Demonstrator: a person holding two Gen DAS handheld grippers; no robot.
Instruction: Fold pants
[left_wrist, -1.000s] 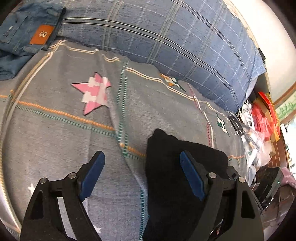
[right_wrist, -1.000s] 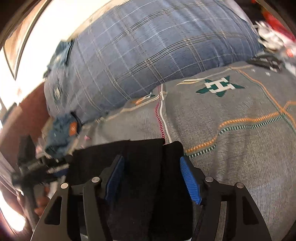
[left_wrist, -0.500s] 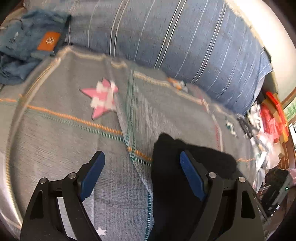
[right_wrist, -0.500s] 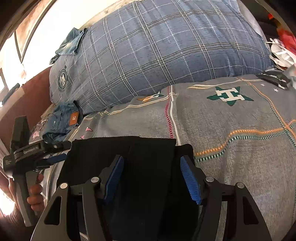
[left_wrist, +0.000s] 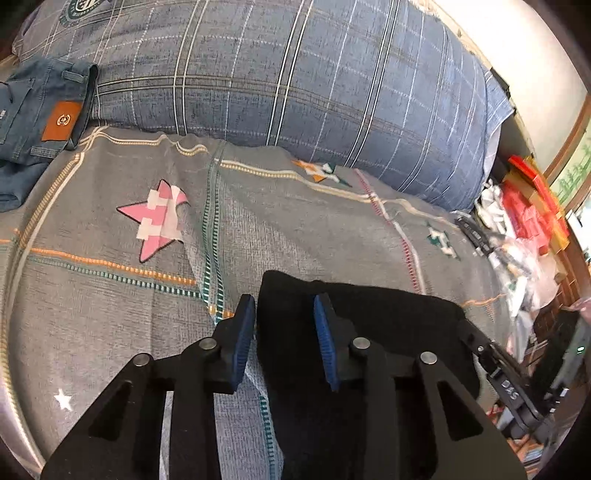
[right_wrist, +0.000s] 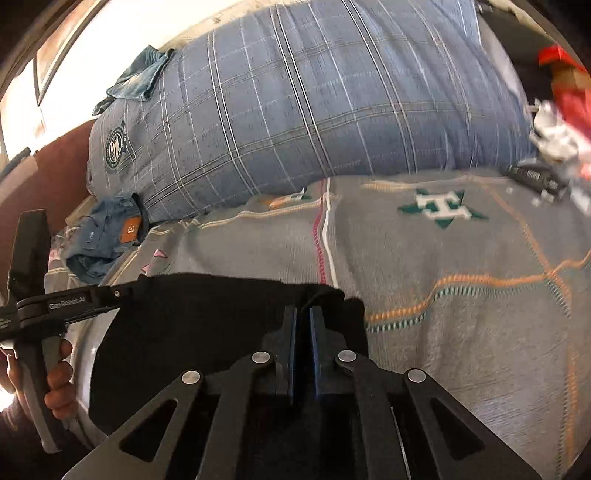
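Observation:
Black pants (left_wrist: 369, 321) lie folded on a grey patterned bedspread (left_wrist: 295, 229). In the left wrist view my left gripper (left_wrist: 284, 314) is part closed, its blue pads either side of the pants' left corner with a gap still between them. In the right wrist view my right gripper (right_wrist: 303, 317) is shut on the right edge of the black pants (right_wrist: 207, 317). The left gripper's body (right_wrist: 70, 299), held by a hand, shows at the left there.
A big blue plaid pillow (left_wrist: 295, 74) lies along the back of the bed. Folded blue jeans (left_wrist: 40, 114) with a tan patch lie at the far left. Clutter of red boxes and plastic bags (left_wrist: 528, 221) sits beyond the bed's right edge.
Both grippers have closed in from wide open: the right one shut on the pants' edge, the left one narrowed around the corner.

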